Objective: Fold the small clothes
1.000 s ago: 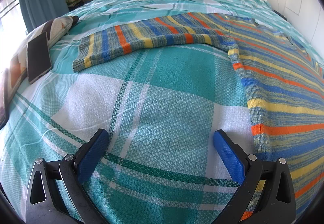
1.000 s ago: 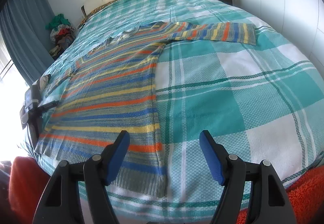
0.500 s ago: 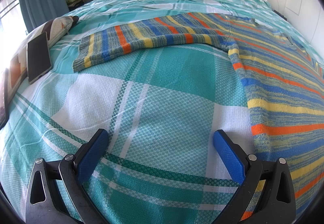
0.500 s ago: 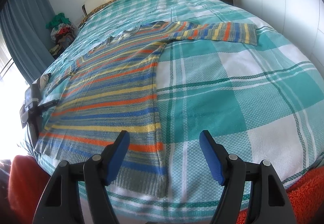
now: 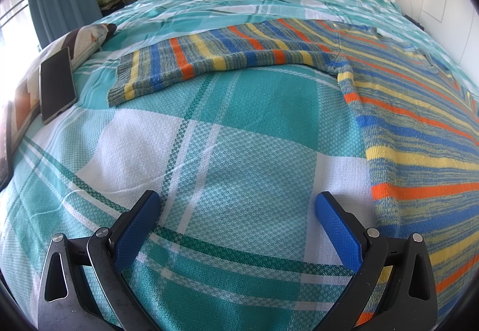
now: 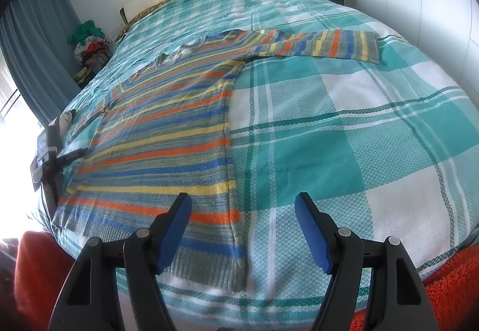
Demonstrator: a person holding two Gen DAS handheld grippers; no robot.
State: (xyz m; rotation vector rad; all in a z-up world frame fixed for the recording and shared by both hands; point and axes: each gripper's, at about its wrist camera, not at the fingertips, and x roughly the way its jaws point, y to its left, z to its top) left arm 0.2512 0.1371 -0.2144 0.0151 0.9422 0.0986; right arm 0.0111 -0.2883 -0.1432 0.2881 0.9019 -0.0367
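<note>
Bed [image 5: 239, 133]: teal and white check cover, fills both my views.
Sweater [image 6: 167, 145]: striped knit, spread flat across the middle of the bed, hem at the near edge, both sleeves laid out sideways toward the side edges.
Phone [image 5: 57, 85]: dark, lying near the bed's left edge, well apart from the left sleeve cuff.
My left tool [image 5: 238, 211]: fingers apart, nothing between them, over bare cover beside the sweater's side.
My right tool [image 6: 242, 212]: fingers apart, empty, over the sweater's near hem corner.
</note>
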